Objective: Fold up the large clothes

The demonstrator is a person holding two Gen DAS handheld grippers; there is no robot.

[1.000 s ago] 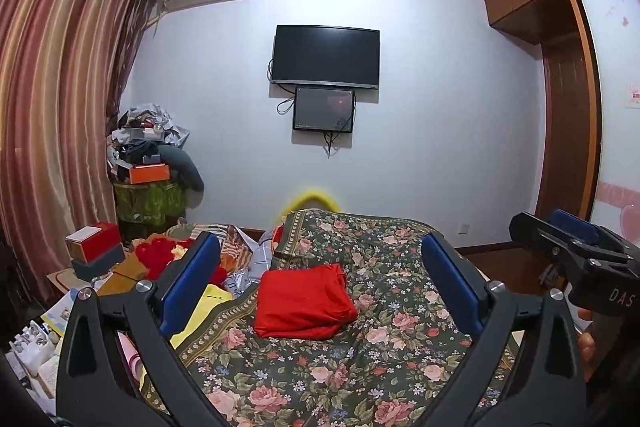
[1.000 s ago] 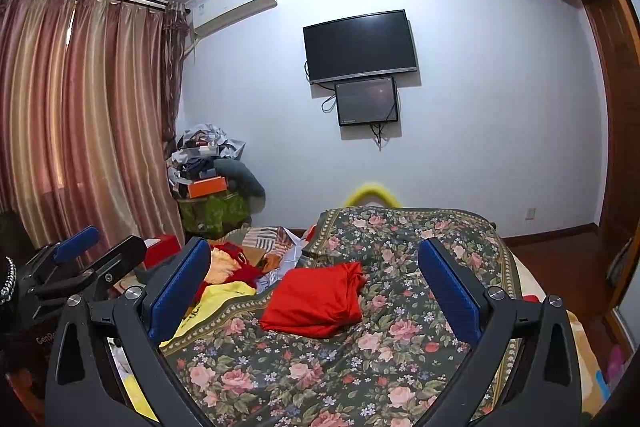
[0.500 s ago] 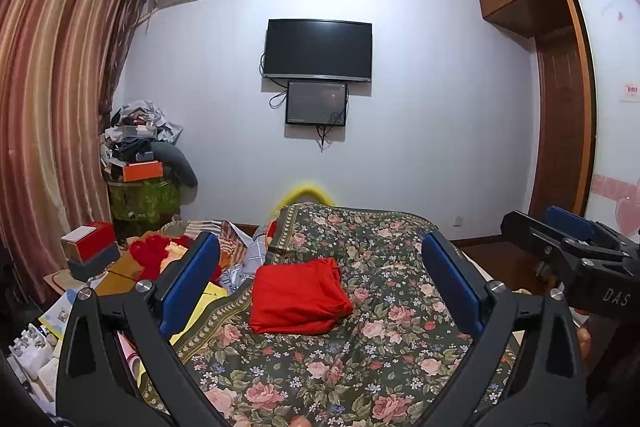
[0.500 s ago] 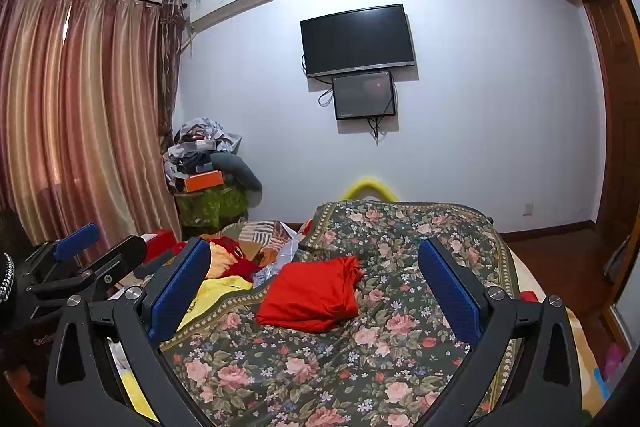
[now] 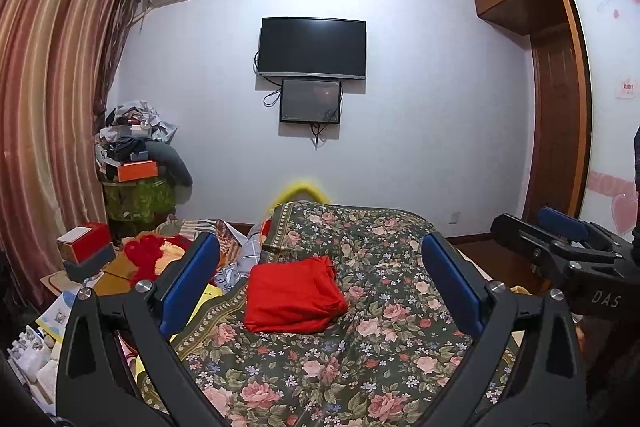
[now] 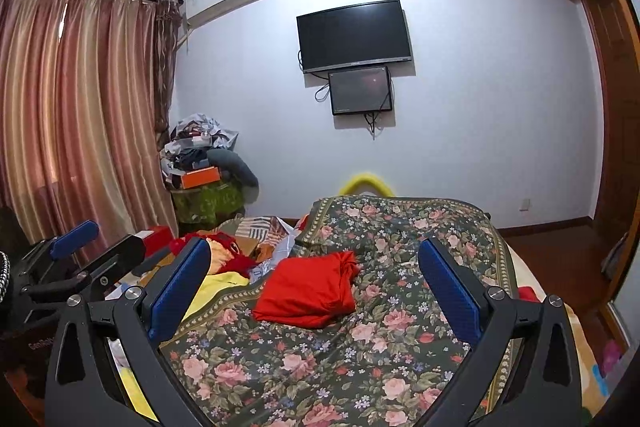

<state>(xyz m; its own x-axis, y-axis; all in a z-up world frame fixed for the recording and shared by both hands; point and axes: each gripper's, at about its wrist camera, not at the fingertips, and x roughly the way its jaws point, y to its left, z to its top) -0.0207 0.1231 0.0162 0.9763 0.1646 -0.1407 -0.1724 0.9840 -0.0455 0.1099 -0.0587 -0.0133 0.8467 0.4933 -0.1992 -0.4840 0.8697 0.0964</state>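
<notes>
Red garment (image 5: pixel 293 294) folded; claws empty.

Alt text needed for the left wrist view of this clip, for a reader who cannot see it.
A folded red garment lies on a dark floral bedspread, framed between the wide-open blue-padded fingers of the left gripper, which holds nothing. The right gripper shows at the right edge, and a black wall-mounted television hangs on the white wall beyond.
</notes>
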